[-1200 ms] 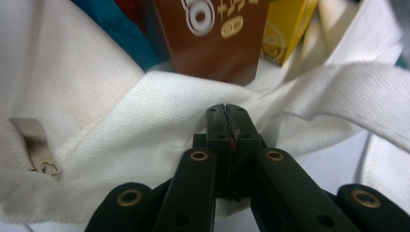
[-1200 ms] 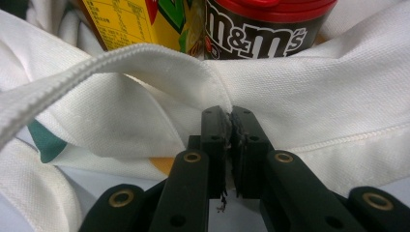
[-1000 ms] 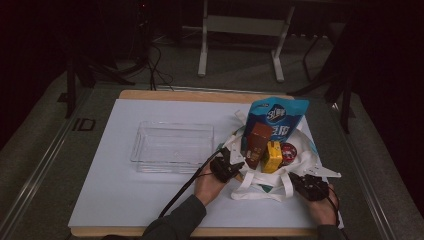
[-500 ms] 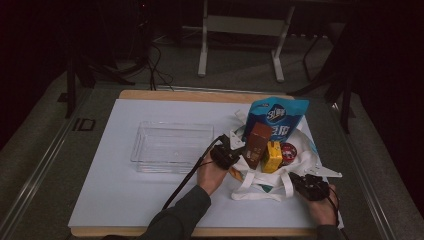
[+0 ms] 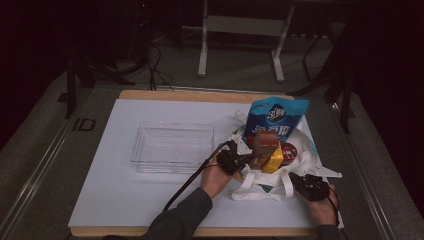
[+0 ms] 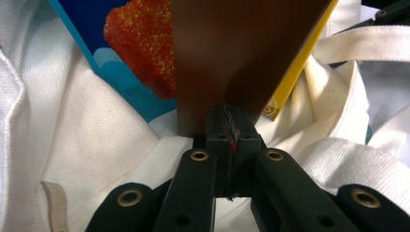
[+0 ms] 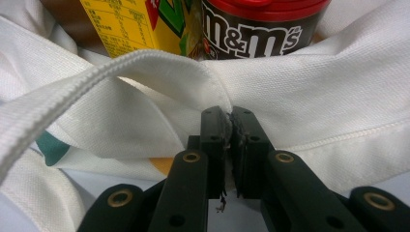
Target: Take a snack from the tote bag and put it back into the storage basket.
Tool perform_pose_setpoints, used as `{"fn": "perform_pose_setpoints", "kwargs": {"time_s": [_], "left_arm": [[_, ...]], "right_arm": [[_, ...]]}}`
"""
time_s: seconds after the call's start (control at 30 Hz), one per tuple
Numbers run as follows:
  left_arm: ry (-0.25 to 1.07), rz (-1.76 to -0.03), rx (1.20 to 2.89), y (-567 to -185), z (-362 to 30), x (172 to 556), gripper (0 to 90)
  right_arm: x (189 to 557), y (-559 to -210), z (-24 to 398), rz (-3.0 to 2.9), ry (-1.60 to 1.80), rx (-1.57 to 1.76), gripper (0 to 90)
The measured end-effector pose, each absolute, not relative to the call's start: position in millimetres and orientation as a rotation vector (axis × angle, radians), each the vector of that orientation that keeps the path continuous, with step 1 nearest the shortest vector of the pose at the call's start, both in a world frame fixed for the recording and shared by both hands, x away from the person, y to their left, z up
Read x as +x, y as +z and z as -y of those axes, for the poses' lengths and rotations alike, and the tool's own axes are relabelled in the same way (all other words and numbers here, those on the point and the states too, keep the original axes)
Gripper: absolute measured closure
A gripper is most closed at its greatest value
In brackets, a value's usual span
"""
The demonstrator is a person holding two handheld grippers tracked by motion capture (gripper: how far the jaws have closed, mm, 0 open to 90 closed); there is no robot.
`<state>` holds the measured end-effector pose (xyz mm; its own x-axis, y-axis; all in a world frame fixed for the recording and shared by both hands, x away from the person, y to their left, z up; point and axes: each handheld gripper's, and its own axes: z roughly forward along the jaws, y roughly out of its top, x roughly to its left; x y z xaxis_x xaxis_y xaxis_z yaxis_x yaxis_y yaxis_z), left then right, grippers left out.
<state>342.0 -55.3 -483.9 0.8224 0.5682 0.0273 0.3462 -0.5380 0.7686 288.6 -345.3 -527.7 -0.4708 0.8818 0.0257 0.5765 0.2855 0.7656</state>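
White paper covers the wooden table [image 5: 150,95], with dark floor around it and a clear plastic tray [image 5: 172,146] standing left of centre. Just right of the tray, the left gripper [image 5: 243,156] has its jaws pinched together on the lower edge of a brown packet [image 6: 241,58] that rises from the white tote bag [image 5: 260,182], beside a blue snack bag [image 5: 276,117], a yellow box [image 5: 274,161] and a red-lidded M&M's tub [image 5: 288,152]. Farther right, at the bag's near rim, the right gripper [image 5: 306,184] is clamped on the bag's white fabric.
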Motion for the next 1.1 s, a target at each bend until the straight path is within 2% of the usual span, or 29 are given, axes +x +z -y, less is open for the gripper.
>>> {"fn": "perform_pose_setpoints", "kwargs": {"time_s": [0.37, 0.73, 1.1], "left_arm": [[0.357, -0.608, 2.159, -471, 41, 345, 70.6], [0.310, -0.520, 2.093, -448, 24, 348, 63.0], [0.226, -0.428, 2.027, -429, 19, 358, 46.9]], "right_arm": [[288, -528, 345, -2.156, 1.025, 1.299, 82.9], [288, -529, 345, -2.154, 1.026, 1.292, 82.5], [288, -529, 345, -2.151, 1.033, 1.291, 82.1]]}}
